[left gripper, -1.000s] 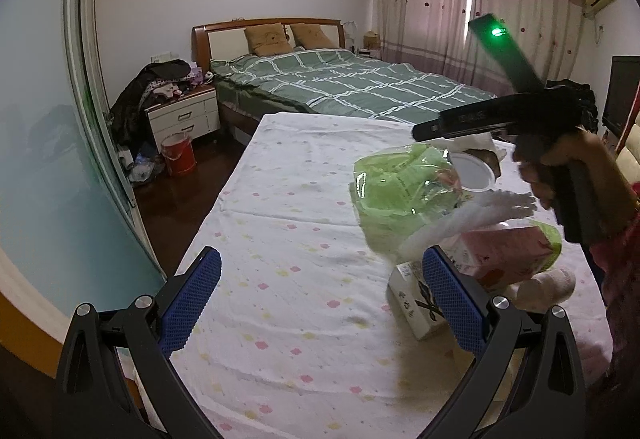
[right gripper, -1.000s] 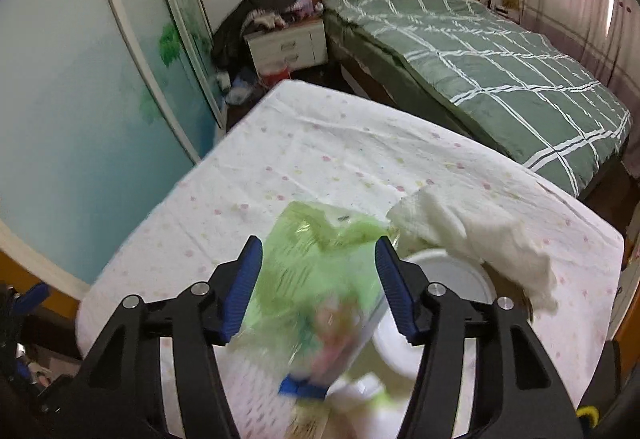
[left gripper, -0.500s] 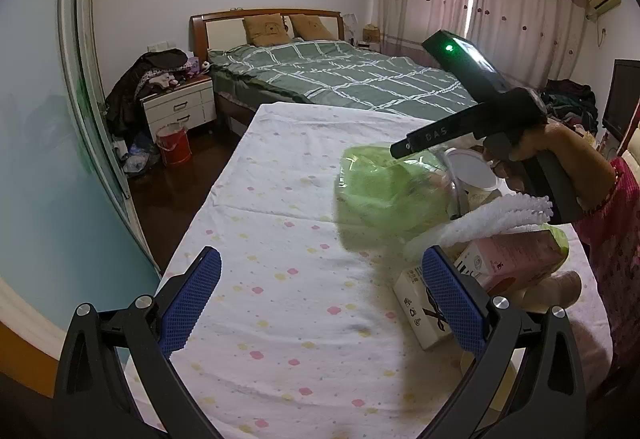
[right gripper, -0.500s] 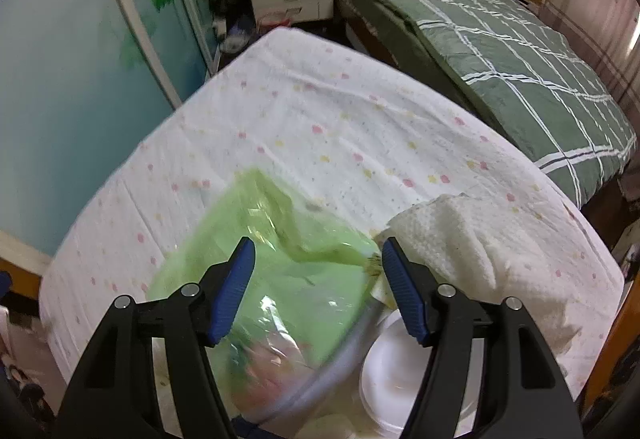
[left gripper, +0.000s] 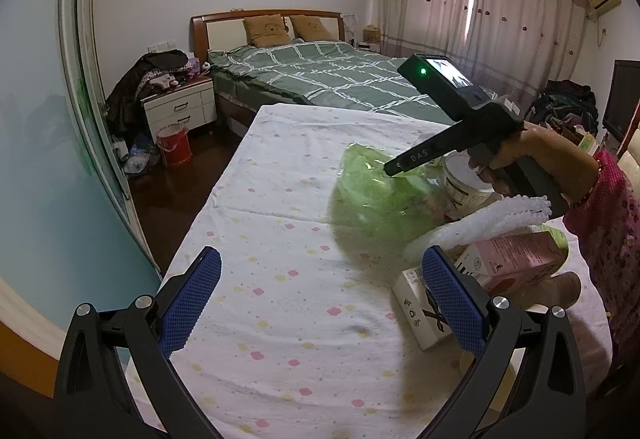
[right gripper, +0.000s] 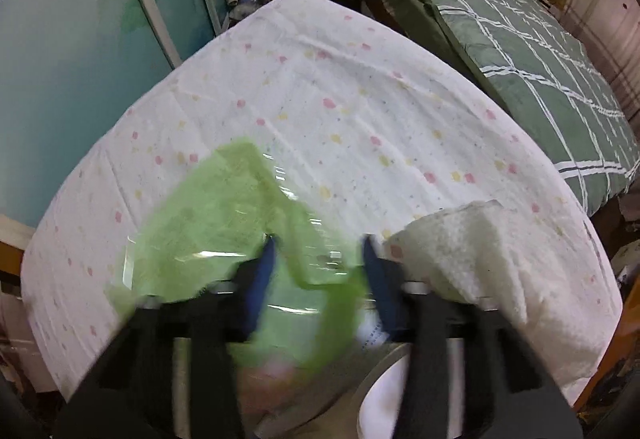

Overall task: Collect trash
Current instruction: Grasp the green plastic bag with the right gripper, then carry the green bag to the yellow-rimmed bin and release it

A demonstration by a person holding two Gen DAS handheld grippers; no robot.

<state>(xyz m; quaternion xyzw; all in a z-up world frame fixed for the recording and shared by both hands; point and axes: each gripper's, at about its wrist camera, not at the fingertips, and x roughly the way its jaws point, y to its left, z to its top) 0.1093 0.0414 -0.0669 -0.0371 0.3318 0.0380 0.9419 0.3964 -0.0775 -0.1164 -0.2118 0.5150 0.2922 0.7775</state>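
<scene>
A crumpled green plastic bag [left gripper: 376, 191] lies on the table with the spotted white cloth [left gripper: 288, 223]. My right gripper [right gripper: 318, 271] is down over the bag [right gripper: 224, 223], its blurred blue jaws narrowed around a fold of the plastic; whether they grip it I cannot tell. In the left wrist view the right gripper [left gripper: 394, 167] is held by a hand at the bag's top. My left gripper [left gripper: 320, 299] is open and empty above the table's near part. A white foam sheet [left gripper: 480, 223], a white cup [left gripper: 464, 183], a pink carton [left gripper: 516, 259] and a small white box [left gripper: 416, 303] lie to the right.
A green-quilted bed [left gripper: 340, 79] stands beyond the table. A nightstand [left gripper: 180, 111] piled with clothes and a red bucket [left gripper: 174, 147] are at the left on the dark floor. A sliding glass door [left gripper: 60, 159] runs along the left.
My right gripper has dropped onto the green bag and its jaws have narrowed. The bag has sunk lower onto the table. My left gripper has stayed open and has barely moved.
</scene>
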